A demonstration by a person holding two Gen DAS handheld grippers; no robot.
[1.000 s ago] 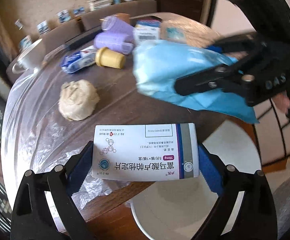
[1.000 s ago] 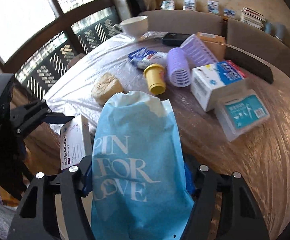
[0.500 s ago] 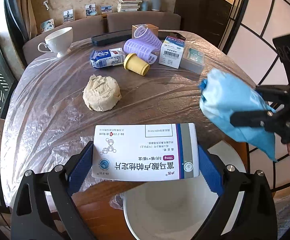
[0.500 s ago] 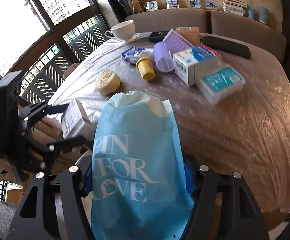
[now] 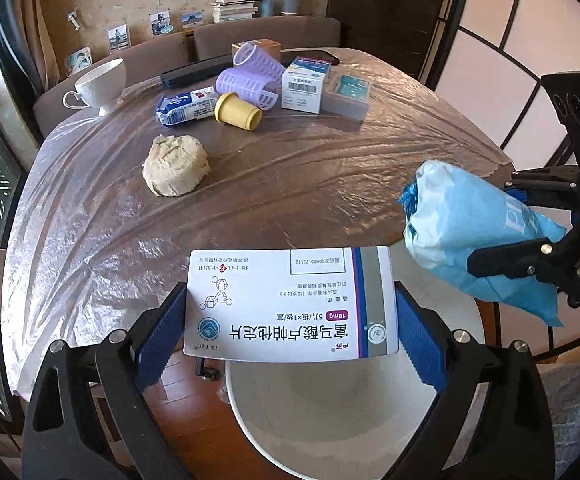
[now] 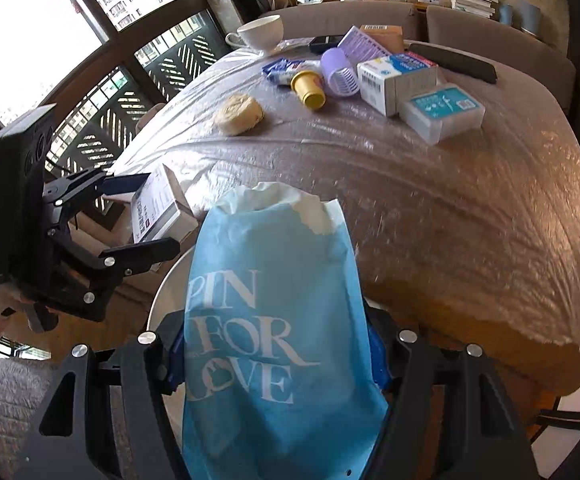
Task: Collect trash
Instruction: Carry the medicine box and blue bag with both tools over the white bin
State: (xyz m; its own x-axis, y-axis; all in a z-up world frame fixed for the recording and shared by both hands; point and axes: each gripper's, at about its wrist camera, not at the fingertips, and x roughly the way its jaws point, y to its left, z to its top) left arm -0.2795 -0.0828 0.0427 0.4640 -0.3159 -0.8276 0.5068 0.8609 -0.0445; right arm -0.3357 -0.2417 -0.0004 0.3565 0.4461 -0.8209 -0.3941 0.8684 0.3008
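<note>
White card, printed in purple and grey: the medicine box (image 5: 290, 304) sits clenched between the jaws of the left gripper (image 5: 290, 322), held flat just over the near rim of the white bin (image 5: 330, 412), which stands on the floor at the near edge of the counter (image 5: 290, 184). To its right the right gripper (image 6: 276, 356) grips a crumpled blue paper bag (image 6: 278, 320) around its middle, jaws pressed into its sides, the open end pointing toward the far side of the counter. In the right wrist view the bag hides most of the bin, so I cannot tell whether it is squarely above the opening.

The step in hand looks like dropping both pieces. To do it well, bring each item fully over the mouth of the bin before letting go, and release the box first, since it already overhangs the opening. The bag is light and bulky; lower it toward the rim so it does not catch the edge and fall to the floor.
</note>
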